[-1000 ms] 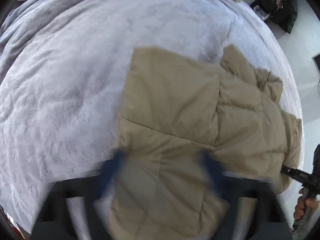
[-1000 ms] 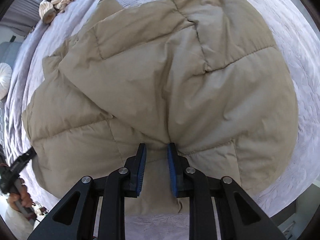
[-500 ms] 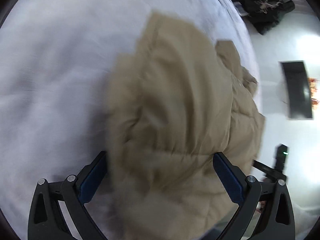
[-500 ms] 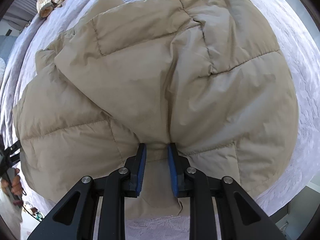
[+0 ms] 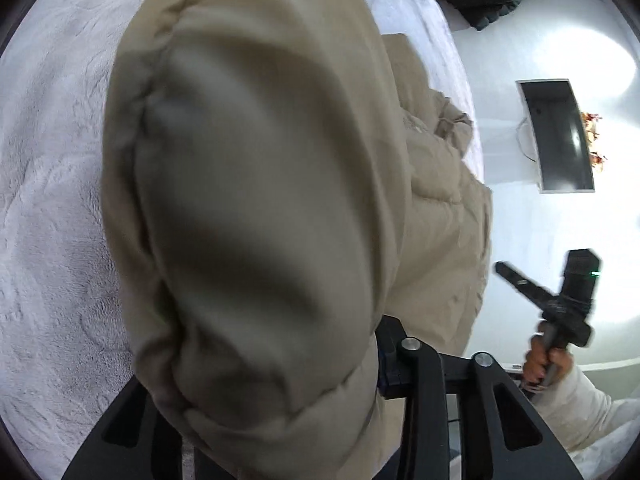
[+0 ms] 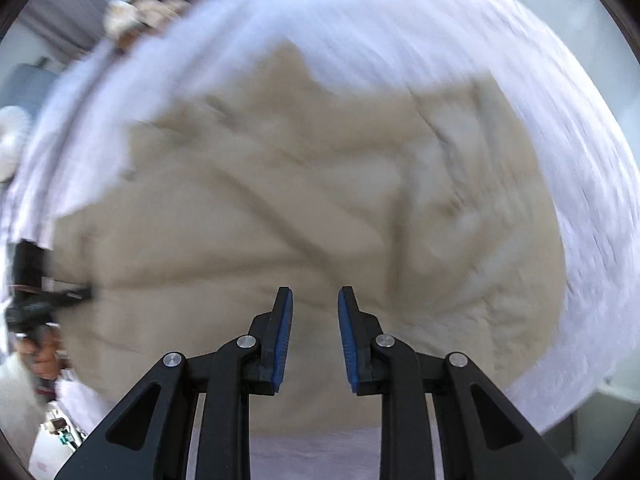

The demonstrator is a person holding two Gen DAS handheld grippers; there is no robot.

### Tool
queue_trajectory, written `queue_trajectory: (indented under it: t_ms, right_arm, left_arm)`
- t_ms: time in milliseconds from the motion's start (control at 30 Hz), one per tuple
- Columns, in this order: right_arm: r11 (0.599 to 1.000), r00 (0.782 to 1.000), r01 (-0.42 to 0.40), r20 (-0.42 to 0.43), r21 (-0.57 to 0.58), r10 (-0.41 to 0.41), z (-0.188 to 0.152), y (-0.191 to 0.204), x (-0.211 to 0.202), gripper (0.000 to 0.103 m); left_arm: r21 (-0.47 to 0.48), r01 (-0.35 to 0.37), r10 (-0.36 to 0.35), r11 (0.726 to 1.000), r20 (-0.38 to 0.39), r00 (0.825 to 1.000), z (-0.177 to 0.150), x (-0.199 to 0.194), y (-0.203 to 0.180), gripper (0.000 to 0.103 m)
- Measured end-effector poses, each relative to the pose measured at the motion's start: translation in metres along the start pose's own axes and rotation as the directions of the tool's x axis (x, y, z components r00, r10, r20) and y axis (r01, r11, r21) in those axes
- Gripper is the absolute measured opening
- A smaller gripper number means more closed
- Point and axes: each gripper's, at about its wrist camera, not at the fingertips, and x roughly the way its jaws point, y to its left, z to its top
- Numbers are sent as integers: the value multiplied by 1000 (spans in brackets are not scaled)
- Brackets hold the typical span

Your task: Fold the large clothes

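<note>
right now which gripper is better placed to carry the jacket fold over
Left. The left gripper has a thick bunch of the tan jacket lifted between its fingers. The right gripper has its jaws parted with nothing between them, above the jacket.

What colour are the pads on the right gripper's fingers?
Blue, on black fingers; clearest in the right wrist view, above the beige jacket.
</note>
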Motion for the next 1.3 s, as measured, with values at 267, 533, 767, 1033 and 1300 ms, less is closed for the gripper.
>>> queue_trajectory:
  t_ms: [267, 533, 767, 1033, 1300]
  right_arm:
    - [994, 996, -89, 21, -59, 90, 31, 58, 53, 19]
    - [987, 988, -147, -44, 60, 150, 59, 42, 120, 11]
    - [943, 951, -261, -111, 205, 287, 67, 12, 153, 3]
    - [881, 913, -396, 5, 260, 409, 35, -37, 68, 4]
    - [817, 869, -451, -31, 360, 494, -84, -59, 46, 5]
  left_arm:
    - [-2, 30, -30, 1000, -1, 1000, 3, -5, -13, 22]
    - [41, 192, -193, 981, 20, 981, 2, -29, -111, 20]
    - [63, 132, -133, 989, 12, 991, 20, 1, -185, 20]
    - [64, 86, -87, 994, 2, 996, 24, 1, -200, 20]
    - [79, -34, 34, 996, -7, 999, 13, 41, -259, 20]
